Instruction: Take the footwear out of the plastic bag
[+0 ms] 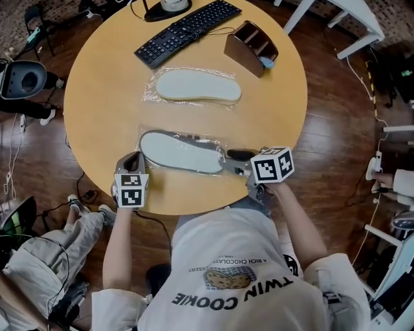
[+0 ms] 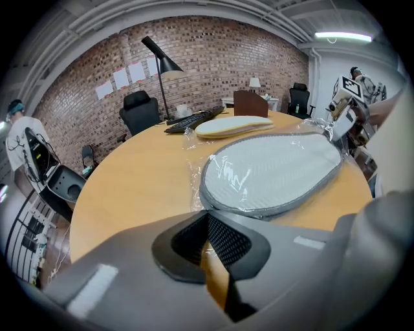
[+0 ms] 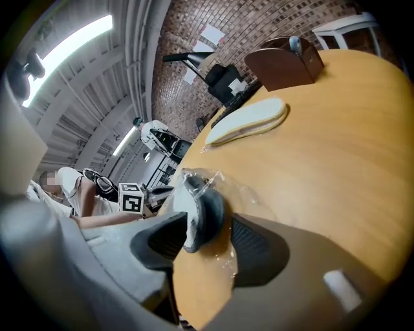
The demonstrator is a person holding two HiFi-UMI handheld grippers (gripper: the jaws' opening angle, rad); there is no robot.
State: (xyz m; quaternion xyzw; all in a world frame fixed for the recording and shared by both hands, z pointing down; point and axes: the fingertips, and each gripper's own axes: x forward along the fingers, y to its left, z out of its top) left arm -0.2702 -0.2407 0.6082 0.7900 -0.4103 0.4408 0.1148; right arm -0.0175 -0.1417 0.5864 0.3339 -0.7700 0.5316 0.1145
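A grey slipper in a clear plastic bag lies near the front edge of the round wooden table. My left gripper sits at its left end. Its jaws stand almost together, with the bag's thin edge running in between them. My right gripper is at the slipper's right end. In the right gripper view the bagged heel sits between the jaws, with a gap to the right pad, so nothing is pinched. A second bagged slipper lies farther back.
A black keyboard, a brown desk organiser and a lamp base stand at the table's far side. Another person sits at the lower left, and office chairs and white desks ring the table.
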